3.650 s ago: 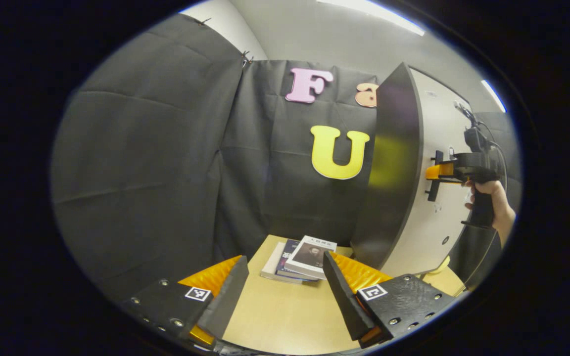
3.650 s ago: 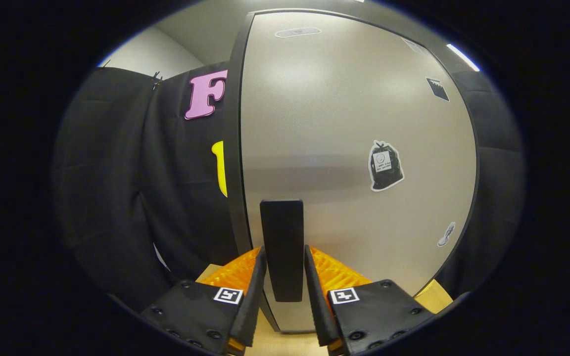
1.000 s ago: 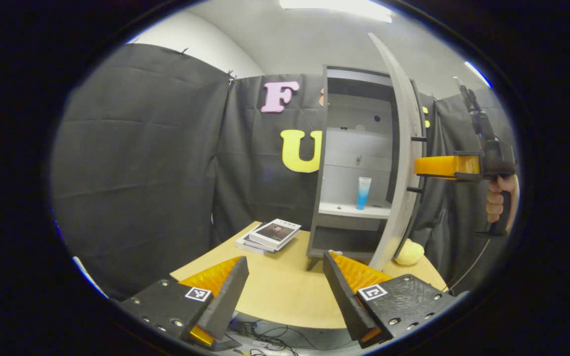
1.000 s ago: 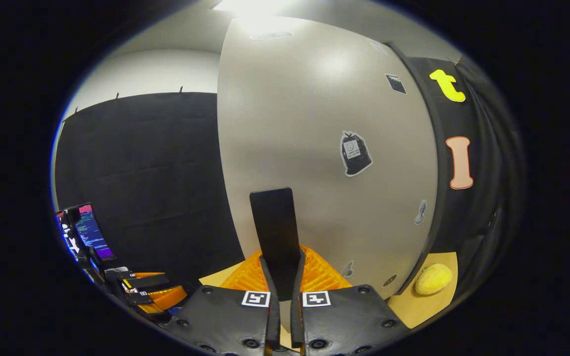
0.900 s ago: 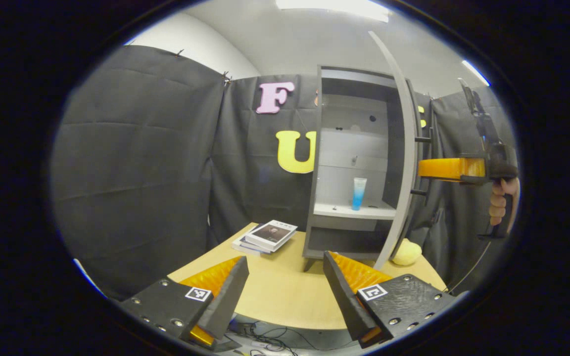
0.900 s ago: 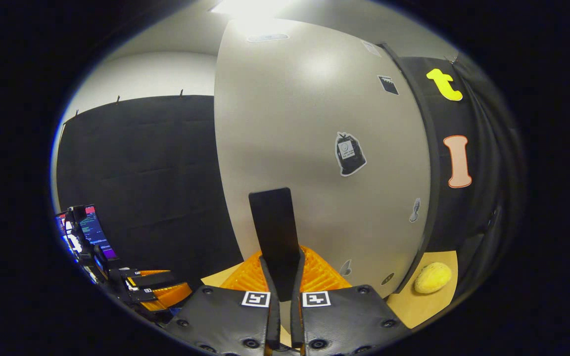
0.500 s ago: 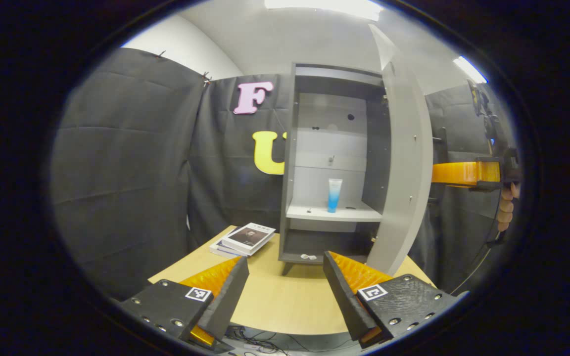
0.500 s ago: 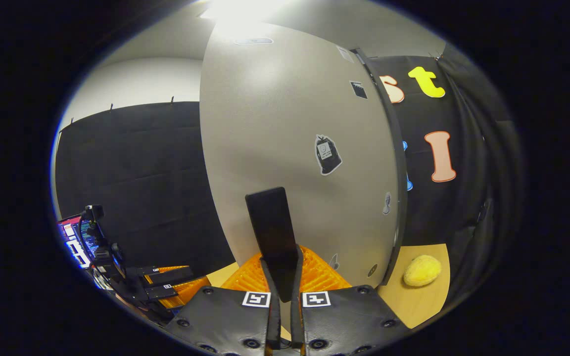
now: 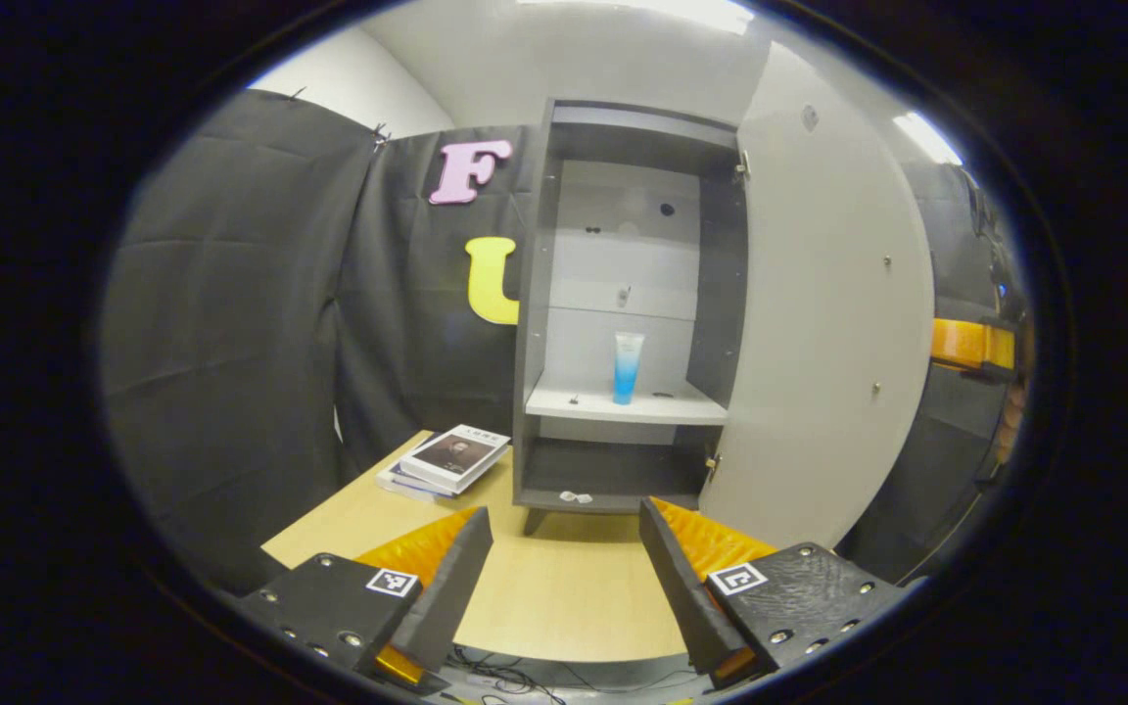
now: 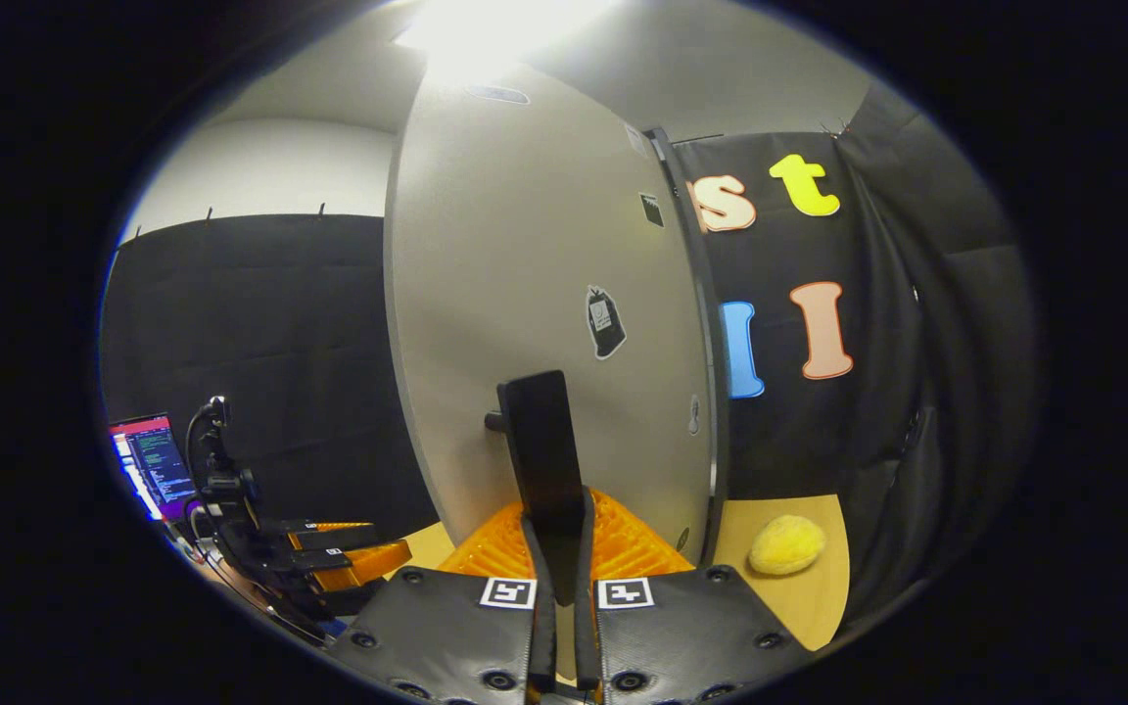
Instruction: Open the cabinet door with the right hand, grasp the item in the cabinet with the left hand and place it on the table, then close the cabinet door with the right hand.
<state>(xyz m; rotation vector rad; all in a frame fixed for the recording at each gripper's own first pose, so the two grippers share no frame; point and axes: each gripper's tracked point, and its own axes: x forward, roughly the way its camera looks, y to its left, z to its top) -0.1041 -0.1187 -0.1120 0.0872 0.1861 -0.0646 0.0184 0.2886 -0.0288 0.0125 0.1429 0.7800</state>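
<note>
Right tongs (image 10: 557, 548) are clamped on the black bar handle (image 10: 538, 452) of the grey cabinet door (image 10: 535, 304), which stands swung wide open. Left tongs (image 9: 556, 548) hang with fingers apart above the light wooden tabletop (image 9: 564, 597). Inside the dark grey cabinet (image 9: 537, 323), the blue-and-white tube (image 9: 627, 366) stands upright on the white middle shelf (image 9: 623, 403).

The cabinet door (image 9: 823, 323) now stands swung wide open, no longer shut. The blue tube (image 9: 627, 366) on the shelf (image 9: 623, 406) is now exposed.
</note>
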